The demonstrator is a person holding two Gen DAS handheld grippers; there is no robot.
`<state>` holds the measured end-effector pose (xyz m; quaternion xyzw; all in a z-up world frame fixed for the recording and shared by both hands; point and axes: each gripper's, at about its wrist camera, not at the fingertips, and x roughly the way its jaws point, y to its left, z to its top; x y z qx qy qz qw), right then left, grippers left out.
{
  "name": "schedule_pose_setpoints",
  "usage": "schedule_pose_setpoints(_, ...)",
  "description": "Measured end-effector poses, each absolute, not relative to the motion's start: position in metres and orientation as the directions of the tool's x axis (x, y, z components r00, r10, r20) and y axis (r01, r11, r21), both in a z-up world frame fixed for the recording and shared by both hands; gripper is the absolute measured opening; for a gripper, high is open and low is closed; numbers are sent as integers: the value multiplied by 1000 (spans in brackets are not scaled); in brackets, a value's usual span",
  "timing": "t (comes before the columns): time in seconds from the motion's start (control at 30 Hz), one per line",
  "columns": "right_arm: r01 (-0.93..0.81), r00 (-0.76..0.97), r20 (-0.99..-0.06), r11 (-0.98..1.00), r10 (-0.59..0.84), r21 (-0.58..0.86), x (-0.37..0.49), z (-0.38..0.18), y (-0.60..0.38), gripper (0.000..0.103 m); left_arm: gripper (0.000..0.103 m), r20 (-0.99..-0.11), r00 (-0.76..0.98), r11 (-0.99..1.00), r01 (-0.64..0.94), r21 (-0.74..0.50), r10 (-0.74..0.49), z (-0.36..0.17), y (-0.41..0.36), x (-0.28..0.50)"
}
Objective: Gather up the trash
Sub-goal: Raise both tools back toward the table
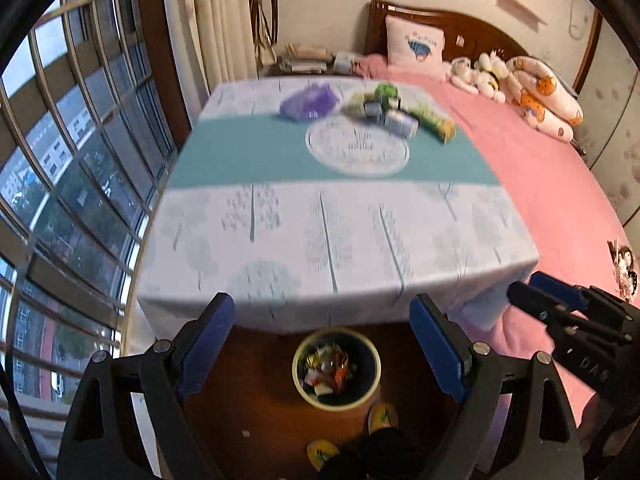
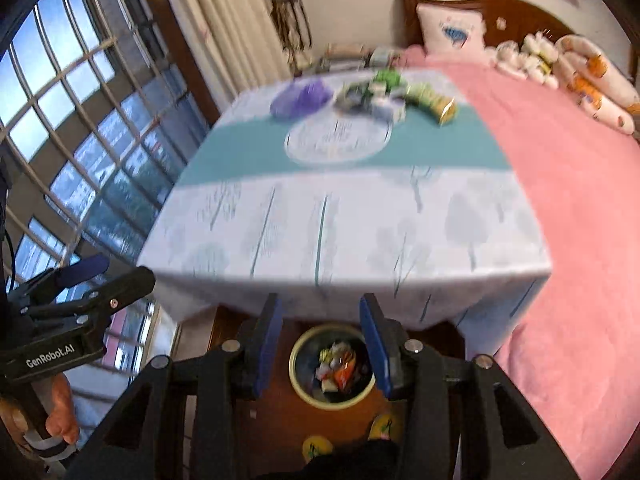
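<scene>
Between pickups: both tools hang above the round pale-rimmed waste bin (image 1: 336, 368) on the brown floor, already part-filled with wrappers. Remaining trash, a crumpled purple bag (image 1: 309, 101) and a cluster of green and lilac snack packets (image 1: 394, 114), lies at the far side of the cloth-covered table (image 1: 320, 232). The next move likely calls for reaching far. Left gripper (image 1: 322, 346) spread wide, empty; right gripper (image 2: 320, 344) moderately parted, empty

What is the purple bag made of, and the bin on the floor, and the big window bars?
Purple bag: probably thin crinkly plastic, since it slumps in soft folds; blur leaves it open. Bin: looks like smooth plastic or painted metal, with a pale glossy rim. Window bars: metal, silvery and shiny.
</scene>
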<state>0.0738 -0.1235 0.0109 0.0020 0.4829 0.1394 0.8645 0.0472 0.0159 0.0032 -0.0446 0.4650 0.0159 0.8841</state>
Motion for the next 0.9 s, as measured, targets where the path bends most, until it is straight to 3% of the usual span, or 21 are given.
schedule_pose_setpoints(0.43, -218, 638, -737, 970, 222, 103, 128, 73, -145, 40, 88, -806, 589, 996, -33, -81, -46, 39, 12, 108)
schedule_pose_setpoints(0.73, -221, 618, -753, 969, 226, 109, 253, 52, -177, 40, 88, -840, 541, 990, -91, -105, -39, 24, -11, 218)
schedule_pose_setpoints(0.9, -266, 539, -814, 961, 216, 79, 352, 26, -194, 40, 88, -880, 472, 978, -155, -142, -53, 7, -27, 303)
